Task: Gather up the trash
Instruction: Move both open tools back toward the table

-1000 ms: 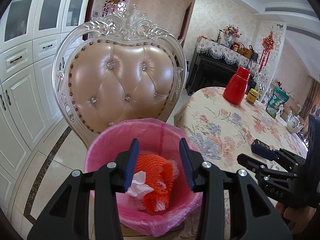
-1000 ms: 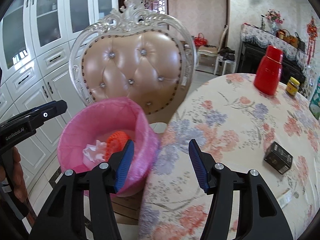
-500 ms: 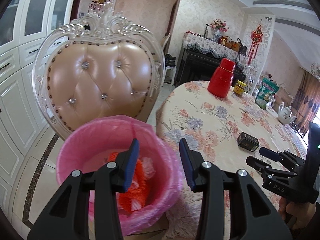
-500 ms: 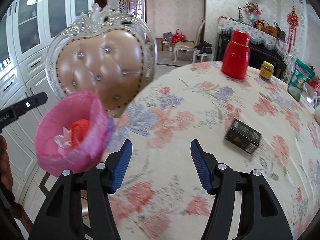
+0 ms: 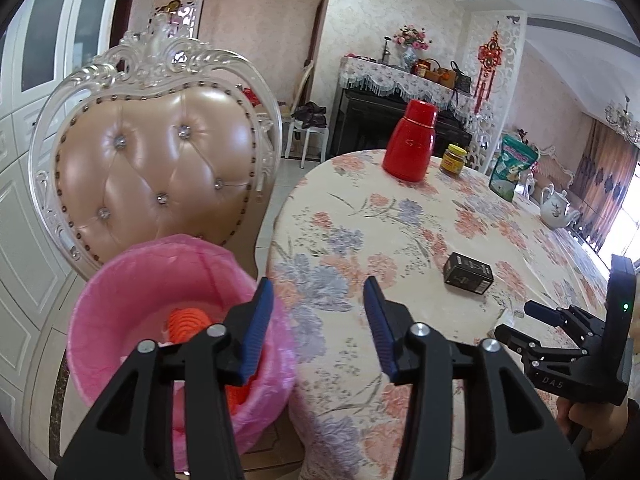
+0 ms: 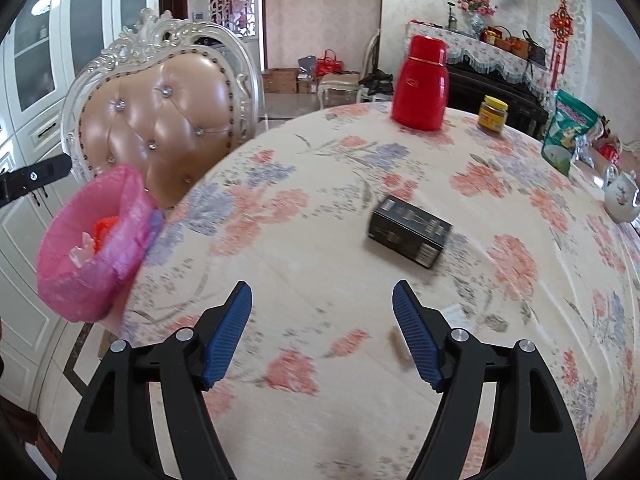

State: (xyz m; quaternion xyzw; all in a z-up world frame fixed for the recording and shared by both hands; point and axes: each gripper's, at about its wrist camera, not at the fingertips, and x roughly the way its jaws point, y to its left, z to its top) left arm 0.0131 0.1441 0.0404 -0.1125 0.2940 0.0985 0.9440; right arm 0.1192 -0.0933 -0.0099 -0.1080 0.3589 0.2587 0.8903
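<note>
Presently, the black box [image 6: 410,231] is seen lying flat on the floral surface [image 6: 320,216], well ahead of the right tool [image 6: 322,334] and slightly to its right. The right tool's blue-padded jaws are spread wide; nothing is held or touched by them, and they hang above bare cloth. In the left wrist view the same black box [image 5: 468,273] is found to the right of the left tool [image 5: 318,326], with the right tool [image 5: 516,326] visible low at the right edge, its jaws apart as well. The left tool is likewise spread and empty, set over the edge of the surface [image 5: 400,216], with its left finger in front of the pink-lined bin [image 5: 132,300].

The pink-lined bin [image 6: 90,240] stands against the surface edge, in front of the padded chair [image 6: 160,112]. Orange trash [image 5: 186,320] and a pale crumpled piece [image 6: 82,246] are seen inside it.

Farther back on the surface, a red flask [image 6: 420,84], a yellow-lidded jar [image 6: 493,114], a green packet [image 6: 568,136] and a white teapot [image 6: 622,196] are noted.

Compared with one second ago: both tools have been swung rightward, away from the bin and onto the surface. The bin, then centred between the left tool's jaws, is now at lower left. The box has been brought from the right margin to near centre in the right wrist view. Jaw opening is unchanged on both.
</note>
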